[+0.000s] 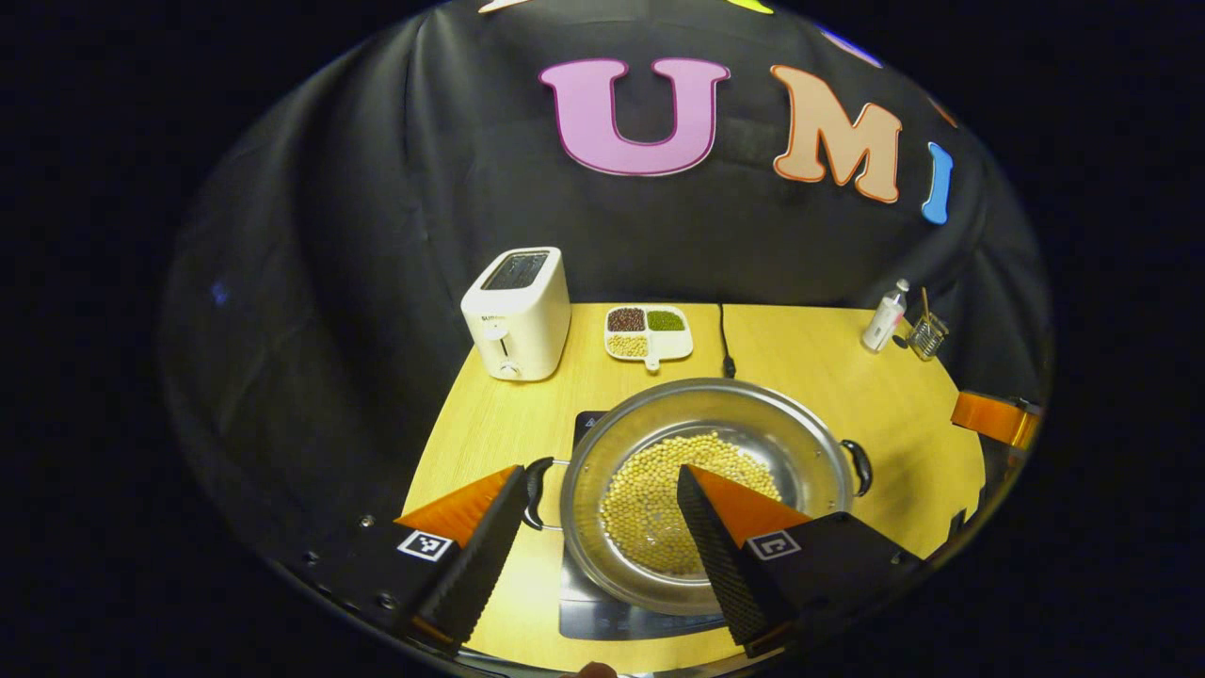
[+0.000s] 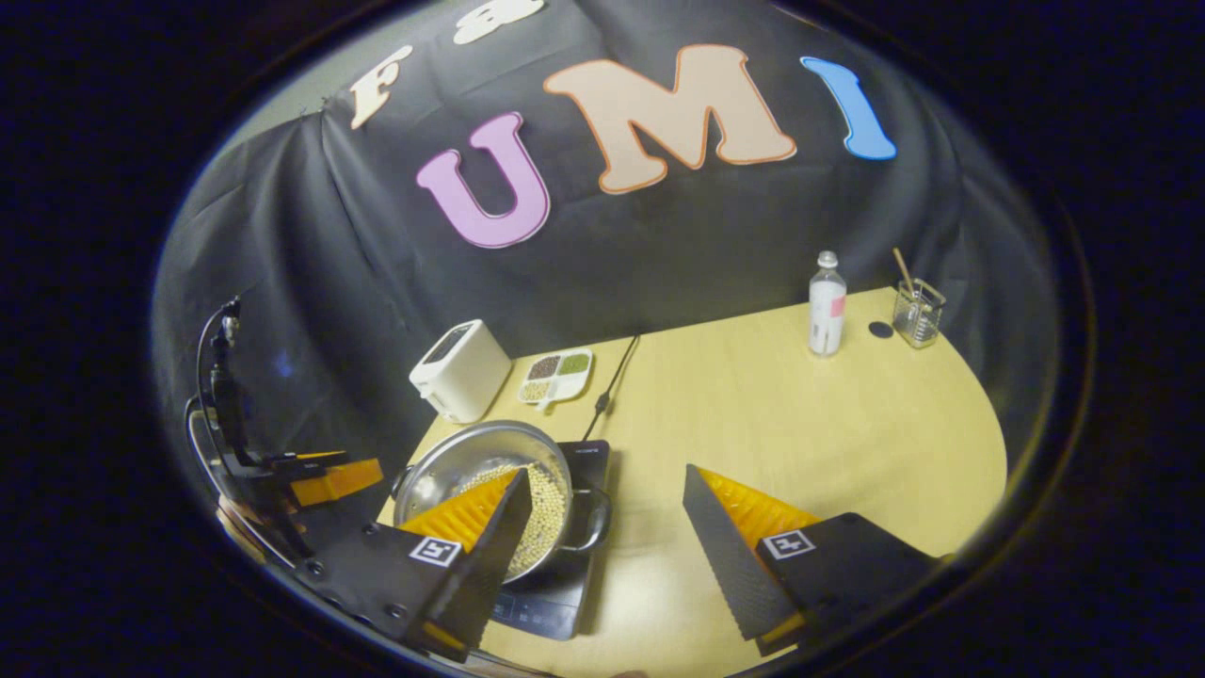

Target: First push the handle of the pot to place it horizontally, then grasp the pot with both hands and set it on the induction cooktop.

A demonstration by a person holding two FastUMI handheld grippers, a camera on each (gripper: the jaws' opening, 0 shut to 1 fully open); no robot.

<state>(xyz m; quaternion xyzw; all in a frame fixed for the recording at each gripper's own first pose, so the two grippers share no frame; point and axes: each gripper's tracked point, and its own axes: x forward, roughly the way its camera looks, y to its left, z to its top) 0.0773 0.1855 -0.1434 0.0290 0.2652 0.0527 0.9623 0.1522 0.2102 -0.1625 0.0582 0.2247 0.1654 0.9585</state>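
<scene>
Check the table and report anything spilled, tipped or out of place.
Nothing stands out. The pot sits level on the induction cooktop with its beans inside. The toaster, the divided dish, the bottle and the glass all stand upright.

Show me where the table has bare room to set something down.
The widest free patch is the table between the cooktop and the bottle and glass. Crowded: the far left corner, where the toaster and bean tray sit behind the pot, with the cord alongside.
</scene>
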